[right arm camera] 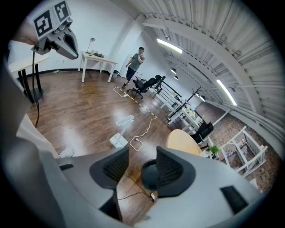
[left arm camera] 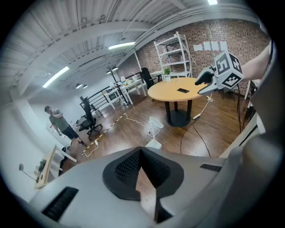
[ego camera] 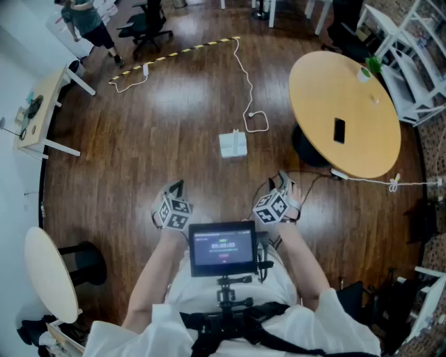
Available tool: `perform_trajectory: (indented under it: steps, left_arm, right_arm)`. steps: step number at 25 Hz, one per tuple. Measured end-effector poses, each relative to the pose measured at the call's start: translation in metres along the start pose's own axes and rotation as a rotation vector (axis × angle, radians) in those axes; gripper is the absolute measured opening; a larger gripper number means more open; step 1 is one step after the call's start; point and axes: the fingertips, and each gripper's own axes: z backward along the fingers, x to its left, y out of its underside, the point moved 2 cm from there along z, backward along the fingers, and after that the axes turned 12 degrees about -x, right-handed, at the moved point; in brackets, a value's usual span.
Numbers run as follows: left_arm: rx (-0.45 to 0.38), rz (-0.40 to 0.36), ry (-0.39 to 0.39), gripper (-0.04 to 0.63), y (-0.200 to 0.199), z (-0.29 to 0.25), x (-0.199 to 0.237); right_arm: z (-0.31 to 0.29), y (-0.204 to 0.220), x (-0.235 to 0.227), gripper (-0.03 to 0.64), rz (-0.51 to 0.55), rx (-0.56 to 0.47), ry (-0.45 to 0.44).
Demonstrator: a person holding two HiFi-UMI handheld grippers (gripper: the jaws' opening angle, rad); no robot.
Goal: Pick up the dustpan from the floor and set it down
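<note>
The white dustpan (ego camera: 233, 144) stands on the wood floor ahead of both grippers, its long handle upright; it also shows in the left gripper view (left arm camera: 154, 143) and the right gripper view (right arm camera: 119, 140). My left gripper (ego camera: 175, 187) (left arm camera: 141, 153) hangs well short of it, its tips meeting with nothing held. My right gripper (ego camera: 280, 180) (right arm camera: 136, 167) is level with it, jaws apart and empty. Each gripper sees the other: the right gripper (left arm camera: 207, 82) and the left gripper (right arm camera: 67, 44).
A round wooden table (ego camera: 362, 150) with a phone (ego camera: 339, 130) stands to the right. A white cable (ego camera: 247, 84) and striped tape run across the floor beyond the dustpan. A desk (ego camera: 42, 111), a white round table (ego camera: 49, 272), an office chair (ego camera: 146, 28) and a person (ego camera: 87, 21) are at the left and far back.
</note>
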Motion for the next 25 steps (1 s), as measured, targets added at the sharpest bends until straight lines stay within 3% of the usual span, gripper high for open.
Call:
perform_trajectory:
  steps: [13, 25]
  left_arm:
    - [-0.013, 0.084, -0.022, -0.006, -0.006, 0.004, -0.033]
    - [-0.026, 0.104, 0.014, -0.006, -0.005, -0.02, -0.014]
  right_arm:
    - [0.008, 0.018, -0.012, 0.204, -0.043, -0.041, -0.053]
    - [-0.011, 0.005, -0.008, 0.204, -0.124, -0.043, -0.077]
